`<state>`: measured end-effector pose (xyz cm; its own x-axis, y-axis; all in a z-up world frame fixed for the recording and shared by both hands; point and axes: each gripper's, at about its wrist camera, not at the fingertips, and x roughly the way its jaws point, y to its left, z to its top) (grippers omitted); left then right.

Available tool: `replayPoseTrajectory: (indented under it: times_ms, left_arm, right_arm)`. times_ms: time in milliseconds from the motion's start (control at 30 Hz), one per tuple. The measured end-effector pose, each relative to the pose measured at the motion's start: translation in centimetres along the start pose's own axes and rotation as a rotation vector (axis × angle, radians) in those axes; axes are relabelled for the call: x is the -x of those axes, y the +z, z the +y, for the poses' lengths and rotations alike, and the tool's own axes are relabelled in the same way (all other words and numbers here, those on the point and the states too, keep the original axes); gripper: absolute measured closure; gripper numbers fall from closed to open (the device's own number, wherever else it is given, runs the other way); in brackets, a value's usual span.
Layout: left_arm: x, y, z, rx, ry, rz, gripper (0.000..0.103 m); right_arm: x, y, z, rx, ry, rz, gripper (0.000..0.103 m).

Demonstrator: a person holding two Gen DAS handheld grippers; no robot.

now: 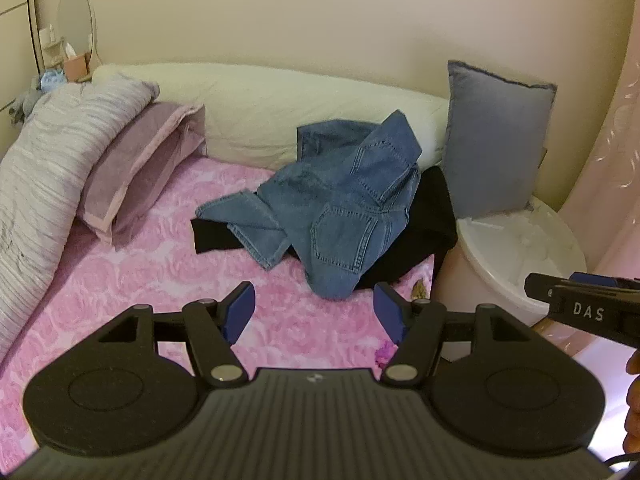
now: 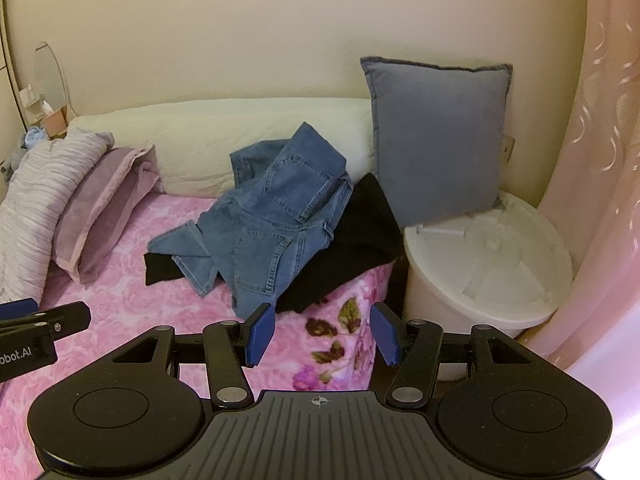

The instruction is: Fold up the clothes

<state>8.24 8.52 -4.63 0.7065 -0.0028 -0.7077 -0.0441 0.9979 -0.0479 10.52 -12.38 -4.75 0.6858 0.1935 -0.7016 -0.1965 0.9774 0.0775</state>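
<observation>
Left wrist view: the left gripper (image 1: 314, 312) hangs over the near part of a bed covered by a pink floral blanket (image 1: 132, 280), its 2 blue pads spread wide with nothing but blanket between them. Past it, near the far right of the bed, a pair of blue jeans (image 1: 332, 208) lies crumpled in a heap, back pockets facing up, one leg trailing to the left. The jeans rest on top of a black garment (image 1: 432, 216) that spreads out from under them on both sides and reaches the right edge of the bed. A long cream bolster (image 1: 260, 108) runs along the far wall behind the clothes. At the left, a lilac pillow (image 1: 136, 176) leans on a grey striped duvet (image 1: 44, 152). A blue-grey cushion (image 1: 496, 140) stands upright at the far right, its lower corner on a white round tub (image 1: 516, 256) beside the bed. An oval mirror (image 1: 76, 20) stands in the far left corner.

Right wrist view: the right gripper (image 2: 322, 334) is also wide open and empty, poised above the blanket's right edge, just near of the jeans (image 2: 268, 216) and black garment (image 2: 360, 236). A pink curtain (image 2: 600, 160) hangs at the right. Each gripper's tip shows at the edge of the other's view.
</observation>
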Motion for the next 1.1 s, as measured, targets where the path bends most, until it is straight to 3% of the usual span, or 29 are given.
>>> replayPoseTrajectory:
  times_ms: [300, 500, 1100]
  left_arm:
    - [-4.1, 0.0, -0.2, 0.028, 0.014, 0.061, 0.041]
    - [-8.7, 1.5, -0.2, 0.067, 0.022, 0.102, 0.041]
    - [-27.3, 10.4, -3.4, 0.120, 0.037, 0.237, 0.041]
  right_arm:
    - [-4.1, 0.3, -2.1, 0.005, 0.022, 0.055, 0.046]
    - [-9.1, 2.1, -4.1, 0.022, 0.035, 0.097, 0.046]
    - [-26.7, 13.4, -8.9, 0.115, 0.078, 0.252, 0.046]
